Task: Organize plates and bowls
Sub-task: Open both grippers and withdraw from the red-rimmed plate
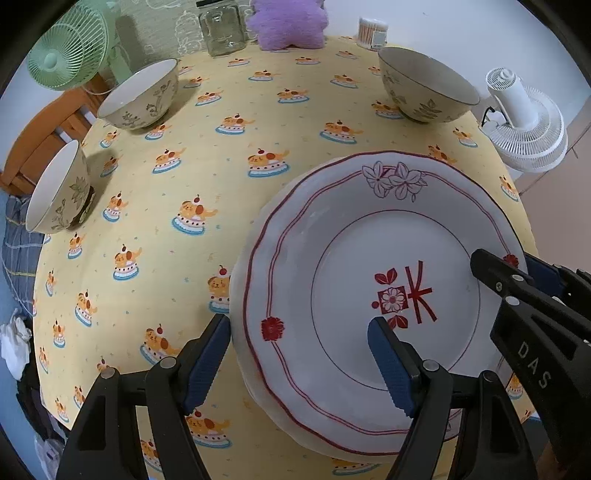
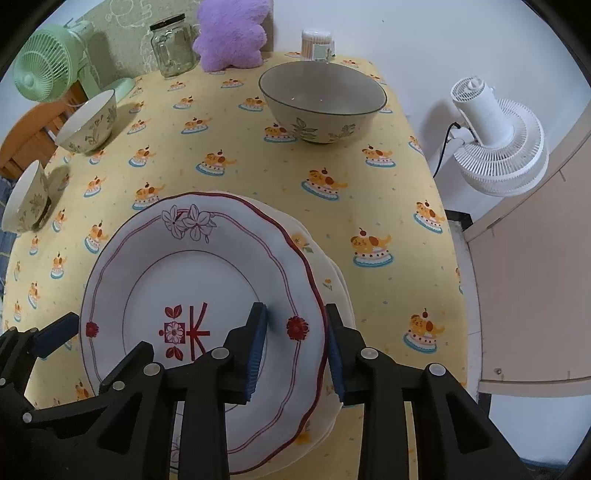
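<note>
A white plate with red trim (image 1: 354,258) (image 2: 184,280) lies on top of another plate whose rim (image 2: 332,280) shows under it, at the near side of the table. My left gripper (image 1: 299,365) is open with its fingers either side of the plate's left rim. My right gripper (image 2: 295,350) is open with its fingers either side of the right rim; it also shows in the left wrist view (image 1: 517,284). Three leaf-patterned bowls stand apart: one at the back right (image 1: 424,85) (image 2: 321,103), two on the left (image 1: 140,96) (image 1: 59,192).
The table has a yellow cartoon cloth (image 1: 221,147). At the back stand a glass jar (image 1: 221,29), a purple plush (image 1: 288,22) and a cotton swab box (image 1: 373,33). A green fan (image 1: 70,51) is back left, a white fan (image 1: 524,122) off the right edge.
</note>
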{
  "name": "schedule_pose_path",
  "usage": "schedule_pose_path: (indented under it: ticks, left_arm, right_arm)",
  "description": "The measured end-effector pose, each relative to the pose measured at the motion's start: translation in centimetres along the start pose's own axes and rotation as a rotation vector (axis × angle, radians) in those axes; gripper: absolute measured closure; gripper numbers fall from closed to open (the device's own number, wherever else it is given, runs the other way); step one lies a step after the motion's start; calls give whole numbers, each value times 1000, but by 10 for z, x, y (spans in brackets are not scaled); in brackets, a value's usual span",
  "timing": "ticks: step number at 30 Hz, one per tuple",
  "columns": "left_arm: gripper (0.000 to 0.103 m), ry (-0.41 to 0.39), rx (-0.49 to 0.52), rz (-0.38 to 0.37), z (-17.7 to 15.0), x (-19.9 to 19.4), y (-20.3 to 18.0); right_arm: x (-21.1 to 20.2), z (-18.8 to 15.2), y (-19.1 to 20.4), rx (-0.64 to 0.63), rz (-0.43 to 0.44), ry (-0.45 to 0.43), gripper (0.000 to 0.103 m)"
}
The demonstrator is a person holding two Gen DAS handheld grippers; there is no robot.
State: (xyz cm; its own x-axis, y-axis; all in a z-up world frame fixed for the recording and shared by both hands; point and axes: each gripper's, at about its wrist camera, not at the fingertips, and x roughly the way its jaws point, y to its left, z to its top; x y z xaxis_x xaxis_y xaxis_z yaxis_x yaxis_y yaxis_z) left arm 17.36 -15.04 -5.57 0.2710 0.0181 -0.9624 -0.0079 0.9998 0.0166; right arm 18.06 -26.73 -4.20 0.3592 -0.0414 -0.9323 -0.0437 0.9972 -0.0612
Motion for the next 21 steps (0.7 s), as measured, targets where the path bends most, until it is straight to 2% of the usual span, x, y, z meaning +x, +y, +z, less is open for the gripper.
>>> schedule_pose_path:
  ticks: [10,14,16,21]
  left_arm:
    - [24,-2,-24,27,-1,0,-4]
    - [24,-2,-32,34,-2,-4,-5]
    - [24,-7,-36,26,-3,-7,-4]
    - [24,-33,-31,13,-5,-19,-1]
  right_arm:
    - [0,-5,3,-44,-44,3,66]
    - [1,-5,-3,-24,-19,15,46]
    - [-1,-6,-5,-11,1,12,45]
    - [-17,-5,-5,-7,47,-35,29]
